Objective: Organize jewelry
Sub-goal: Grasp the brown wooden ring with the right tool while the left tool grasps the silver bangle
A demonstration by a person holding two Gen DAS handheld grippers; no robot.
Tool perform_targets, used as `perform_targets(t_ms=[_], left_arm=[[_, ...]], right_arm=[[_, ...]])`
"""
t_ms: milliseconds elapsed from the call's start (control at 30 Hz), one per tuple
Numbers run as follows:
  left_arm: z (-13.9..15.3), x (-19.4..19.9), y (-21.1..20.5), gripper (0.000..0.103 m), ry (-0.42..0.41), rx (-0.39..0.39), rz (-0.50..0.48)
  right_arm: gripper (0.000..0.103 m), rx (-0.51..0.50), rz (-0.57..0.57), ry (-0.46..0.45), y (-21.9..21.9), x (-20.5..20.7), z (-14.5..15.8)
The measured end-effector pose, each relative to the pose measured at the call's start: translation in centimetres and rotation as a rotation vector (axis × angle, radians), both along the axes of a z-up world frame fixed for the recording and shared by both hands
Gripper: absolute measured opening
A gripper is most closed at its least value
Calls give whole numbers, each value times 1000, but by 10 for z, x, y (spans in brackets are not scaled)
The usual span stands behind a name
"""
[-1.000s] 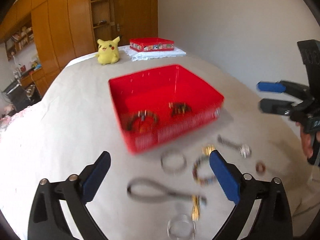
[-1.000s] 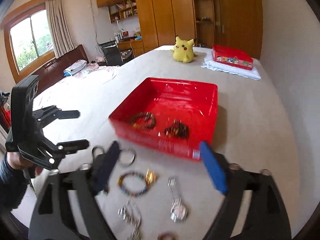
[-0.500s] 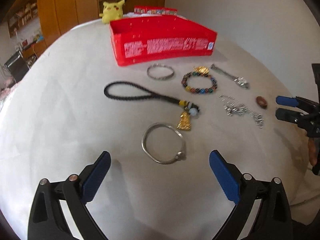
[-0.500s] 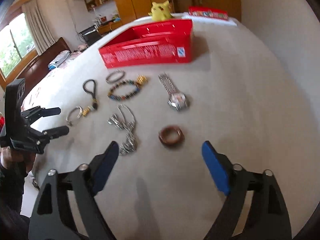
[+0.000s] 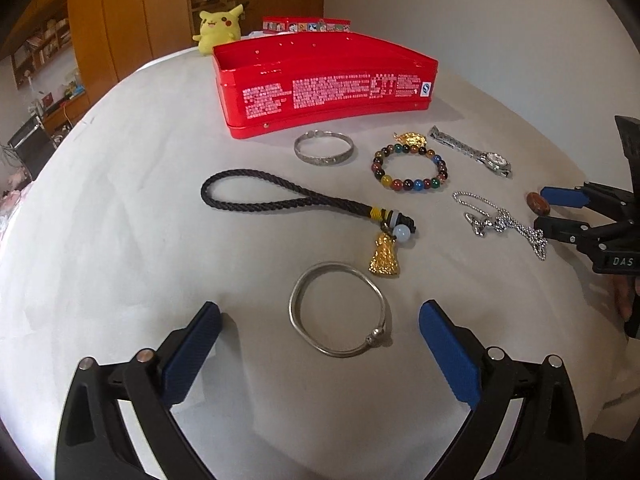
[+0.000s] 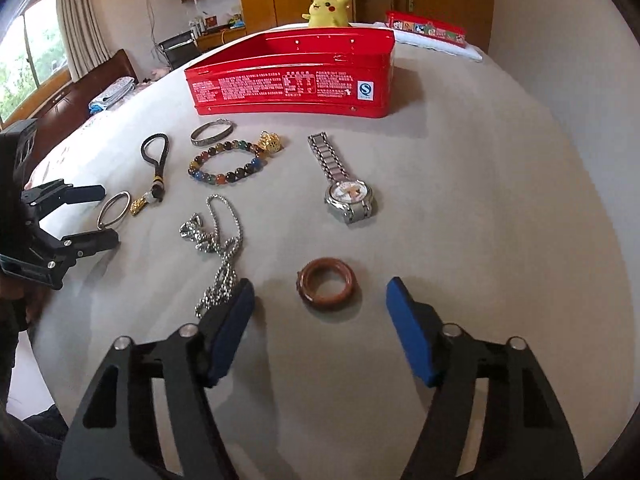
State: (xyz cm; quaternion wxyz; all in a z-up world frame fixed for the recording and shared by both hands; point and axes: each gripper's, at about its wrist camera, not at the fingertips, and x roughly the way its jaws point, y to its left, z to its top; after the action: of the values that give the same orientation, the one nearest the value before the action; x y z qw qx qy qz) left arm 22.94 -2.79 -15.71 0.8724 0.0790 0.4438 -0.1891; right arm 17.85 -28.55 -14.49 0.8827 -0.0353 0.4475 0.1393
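Left claw (image 5: 320, 344) spread wide, plain silver bangle (image 5: 339, 309) flat on the pale cloth-covered surface (image 5: 120, 240) between its blue pads, untouched. Right claw (image 6: 320, 320) half-spread, jaws just closing; brown wooden ring (image 6: 327, 283) lies between the tips, apparently clear of both. Silver chain necklace (image 6: 218, 252) runs under the left pad, end hidden. Red tin box (image 6: 292, 80) beyond, contents unseen.

Black left gripper (image 5: 320, 334) frame, blue pads, silver screws
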Motion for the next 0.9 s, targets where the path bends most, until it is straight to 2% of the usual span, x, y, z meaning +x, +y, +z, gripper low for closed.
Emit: perform_targets(t_ms=[133,200,267,433,533,633,900], left_arm=[[1,1,1,93,-2,2,16],[2,0,1,86,-5,8,20],[4,-1,1,75,-7,11,17],[6,-1,4,60,-10,-3,24],[7,0,6,47,-9,-19,26],[10,-1,9,47,1,-47,25],[20,-7,6,47,-5,-59,7]], right_arm=[[59,-11,5,-3,1,2,-1],[54,-15,4,-4,1,2,0],[46,-17,10,-6,2,0,0],[29,-25,18,-5,4,-2,1],[29,-21,15,-5,3,-2,1],[29,-7,13,-1,2,-3,3],[29,15,11,-2,1,-7,9]])
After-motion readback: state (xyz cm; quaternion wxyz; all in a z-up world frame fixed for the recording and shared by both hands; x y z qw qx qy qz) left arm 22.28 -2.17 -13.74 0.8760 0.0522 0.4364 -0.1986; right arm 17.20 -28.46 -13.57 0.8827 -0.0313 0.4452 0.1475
